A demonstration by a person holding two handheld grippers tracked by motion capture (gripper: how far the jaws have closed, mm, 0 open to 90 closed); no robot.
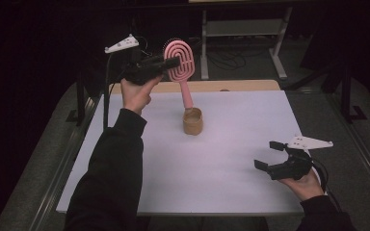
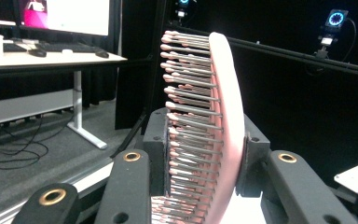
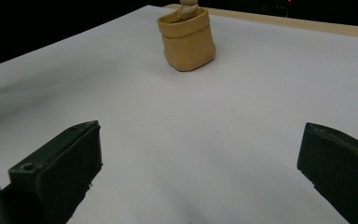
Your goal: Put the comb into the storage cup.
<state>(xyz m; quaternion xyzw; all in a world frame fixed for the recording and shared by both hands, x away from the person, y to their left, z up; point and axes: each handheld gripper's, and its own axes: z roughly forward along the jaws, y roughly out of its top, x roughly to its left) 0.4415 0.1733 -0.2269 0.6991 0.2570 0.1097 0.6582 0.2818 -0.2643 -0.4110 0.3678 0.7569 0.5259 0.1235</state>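
A pink hairbrush [image 1: 179, 60] stands upright with its handle down in a small tan pouch-like cup [image 1: 192, 121] at the middle of the white table top. My left gripper [image 1: 172, 61] is raised at the back left and is shut on the brush's oval head; in the left gripper view the jaws press either side of the bristled head [image 2: 200, 135]. Low at the table's right edge, my right gripper [image 1: 269, 155] stands open with nothing between its fingers. It faces the tan cup [image 3: 187, 40], with the handle's end showing above the cup's rim.
The white table top [image 1: 231, 144] has a wooden strip [image 1: 241, 85] along its far edge. Behind it stands a white-legged desk [image 1: 243, 33] with cables on the floor. A desk with a monitor [image 2: 51, 16] and a keyboard is off to one side.
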